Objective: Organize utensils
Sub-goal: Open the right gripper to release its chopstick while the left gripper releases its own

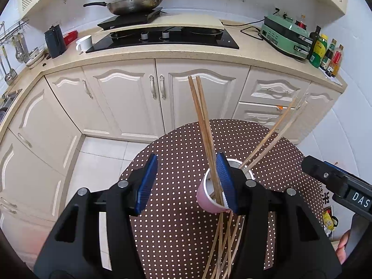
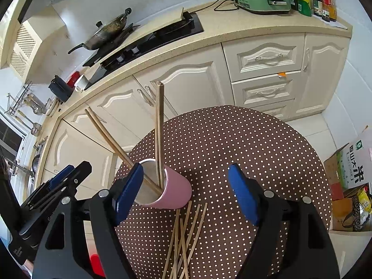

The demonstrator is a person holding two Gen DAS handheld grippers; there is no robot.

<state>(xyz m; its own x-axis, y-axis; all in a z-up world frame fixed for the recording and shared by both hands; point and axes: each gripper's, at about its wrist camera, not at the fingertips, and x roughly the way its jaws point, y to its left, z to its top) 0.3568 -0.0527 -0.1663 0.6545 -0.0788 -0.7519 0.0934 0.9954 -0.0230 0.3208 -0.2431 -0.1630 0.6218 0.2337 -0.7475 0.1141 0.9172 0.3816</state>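
A pink paper cup (image 1: 205,196) stands on the round brown dotted table (image 1: 172,227). Two darker chopsticks (image 1: 200,121) and two paler ones (image 1: 272,132) lean out of it. My left gripper (image 1: 186,155) is open; its right pad sits just in front of the cup, and nothing is gripped. Several loose chopsticks (image 1: 224,244) lie on the cloth below the cup. In the right wrist view the cup (image 2: 175,193) is beside the left pad of my open right gripper (image 2: 186,167), which holds nothing. Loose chopsticks (image 2: 186,232) lie between its fingers. The other gripper shows at each view's edge (image 1: 334,181) (image 2: 65,179).
Cream cabinets (image 1: 130,97) and a counter with a black hob (image 1: 162,38) and a wok (image 1: 134,3) run behind the table. A green appliance (image 1: 286,34) and bottles (image 1: 325,51) stand at the right. Cardboard boxes (image 2: 348,169) sit on the tiled floor.
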